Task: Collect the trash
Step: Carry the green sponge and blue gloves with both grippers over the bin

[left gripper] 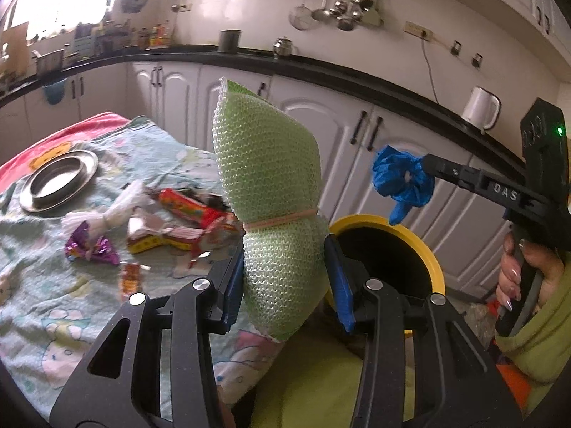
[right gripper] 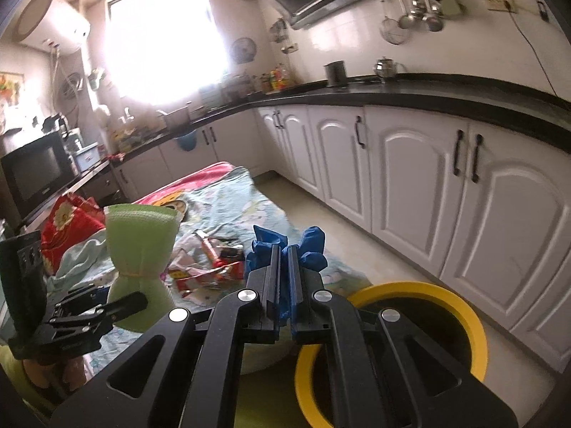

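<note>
My left gripper [left gripper: 285, 271] is shut on a green foam net [left gripper: 264, 164] tied at the waist with a rubber band, holding it upright by its lower lobe. It hangs over the table's edge, just left of a yellow-rimmed bin [left gripper: 424, 249]. In the left wrist view my right gripper [left gripper: 428, 164] is above the bin, shut on a crumpled blue glove [left gripper: 399, 178]. In the right wrist view the right gripper [right gripper: 283, 253] pinches the blue glove [right gripper: 314, 246], with the bin [right gripper: 474, 324] below and to the right. The net [right gripper: 141, 235] and left gripper [right gripper: 135, 303] are at the left.
On the table's patterned cloth [left gripper: 53, 303] lie a red wrapper [left gripper: 185, 210], a purple wrapper [left gripper: 92, 246], a white yarn bundle [left gripper: 103, 214] and a steel plate [left gripper: 59, 182]. White cabinets [right gripper: 410, 178] under a black counter run behind the bin.
</note>
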The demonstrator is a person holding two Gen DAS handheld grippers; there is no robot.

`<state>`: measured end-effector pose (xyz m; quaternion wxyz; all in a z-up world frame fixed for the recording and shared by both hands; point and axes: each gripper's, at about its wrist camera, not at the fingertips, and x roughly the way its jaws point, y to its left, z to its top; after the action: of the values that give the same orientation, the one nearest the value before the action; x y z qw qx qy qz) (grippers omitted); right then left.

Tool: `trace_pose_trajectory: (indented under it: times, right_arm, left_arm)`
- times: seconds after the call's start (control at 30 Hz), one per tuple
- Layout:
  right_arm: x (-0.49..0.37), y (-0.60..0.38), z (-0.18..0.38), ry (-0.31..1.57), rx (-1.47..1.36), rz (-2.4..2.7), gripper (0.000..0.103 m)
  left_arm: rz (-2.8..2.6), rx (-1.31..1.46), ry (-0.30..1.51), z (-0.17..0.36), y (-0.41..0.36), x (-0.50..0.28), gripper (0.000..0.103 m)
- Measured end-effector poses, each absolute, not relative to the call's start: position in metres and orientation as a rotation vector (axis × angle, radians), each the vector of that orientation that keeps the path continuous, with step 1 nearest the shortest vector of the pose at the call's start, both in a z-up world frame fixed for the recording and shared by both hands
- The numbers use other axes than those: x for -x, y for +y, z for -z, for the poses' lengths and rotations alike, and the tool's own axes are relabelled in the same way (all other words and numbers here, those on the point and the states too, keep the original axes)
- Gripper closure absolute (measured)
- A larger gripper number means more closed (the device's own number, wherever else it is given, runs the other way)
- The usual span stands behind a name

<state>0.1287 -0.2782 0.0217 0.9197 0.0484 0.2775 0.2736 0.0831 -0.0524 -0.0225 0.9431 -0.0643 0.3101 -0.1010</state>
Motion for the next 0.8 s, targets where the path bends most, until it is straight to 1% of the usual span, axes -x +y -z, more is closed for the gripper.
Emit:
trace_pose_trajectory:
  times: [0.8]
  right_arm:
    - [-0.147,-0.352,0.005,0.612,-0.166,-0.4,0.099]
  left_arm:
    - [0.409,0.009,0.7,0.048,-0.144,-0.111,0.068]
